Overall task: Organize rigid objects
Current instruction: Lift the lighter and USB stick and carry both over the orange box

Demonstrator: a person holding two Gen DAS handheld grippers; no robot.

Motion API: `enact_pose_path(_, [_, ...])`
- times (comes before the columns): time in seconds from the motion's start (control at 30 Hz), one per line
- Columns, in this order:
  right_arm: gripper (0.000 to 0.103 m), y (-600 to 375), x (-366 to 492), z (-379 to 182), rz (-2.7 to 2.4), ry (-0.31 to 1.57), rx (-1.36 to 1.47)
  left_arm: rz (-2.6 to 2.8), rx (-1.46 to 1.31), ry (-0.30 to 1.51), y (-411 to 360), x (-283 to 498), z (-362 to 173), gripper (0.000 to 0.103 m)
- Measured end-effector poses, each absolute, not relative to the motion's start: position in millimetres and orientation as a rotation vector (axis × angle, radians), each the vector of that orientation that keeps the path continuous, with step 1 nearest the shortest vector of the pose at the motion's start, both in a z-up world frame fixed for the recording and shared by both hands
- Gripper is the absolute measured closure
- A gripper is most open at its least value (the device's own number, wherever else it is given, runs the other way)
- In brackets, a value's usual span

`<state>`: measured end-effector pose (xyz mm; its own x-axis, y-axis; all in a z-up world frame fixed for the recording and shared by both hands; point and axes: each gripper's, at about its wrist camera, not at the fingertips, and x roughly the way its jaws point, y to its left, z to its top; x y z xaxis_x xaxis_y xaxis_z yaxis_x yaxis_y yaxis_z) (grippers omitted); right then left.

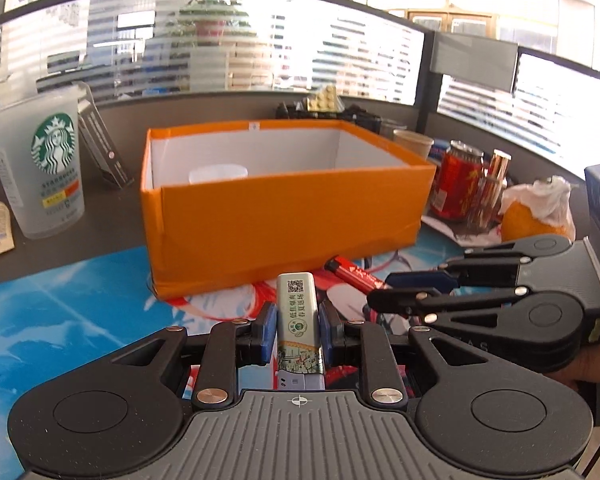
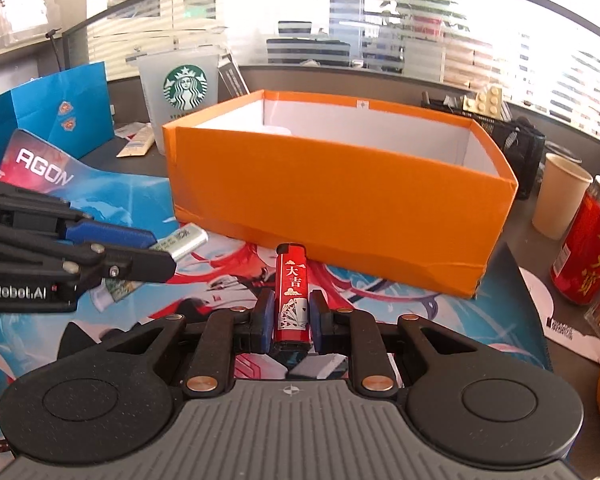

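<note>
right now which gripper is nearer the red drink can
Right. The right gripper, shut on the red lighter, sits closer to the red can; the left gripper, holding the green lighter, is farther over.

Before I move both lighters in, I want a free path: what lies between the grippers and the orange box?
Only bare printed mat, seen in both wrist views; the orange box stands just ahead.

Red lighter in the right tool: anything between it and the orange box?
Only the orange box's near wall, ahead of the red lighter; the right tool must clear its rim. Nothing else visible.
</note>
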<state>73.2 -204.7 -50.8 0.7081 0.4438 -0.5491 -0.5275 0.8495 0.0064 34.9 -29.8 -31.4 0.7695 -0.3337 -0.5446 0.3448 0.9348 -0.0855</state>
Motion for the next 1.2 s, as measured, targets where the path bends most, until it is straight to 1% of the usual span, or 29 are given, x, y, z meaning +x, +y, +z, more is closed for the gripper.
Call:
enact_pose_path(0.67, [0.086, -209, 67, -17, 0.532, 0.489, -0.164, -0.399, 0.048, 0.513, -36, 45, 7, 0.083])
enact_pose_path(0.8, [0.086, -208, 69, -22, 0.539, 0.506, -0.164, -0.399, 0.065, 0.547, -36, 49, -5, 0.083])
enact_pose_path(1.0, [0.086, -208, 75, -33, 0.529, 0.534, -0.163, -0.405, 0.082, 0.663, -43, 69, -43, 0.081])
enact_pose_path(1.2, [0.086, -212, 77, -38, 0.523, 0.549, -0.152, -0.366, 0.102, 0.69, -41, 86, -59, 0.079])
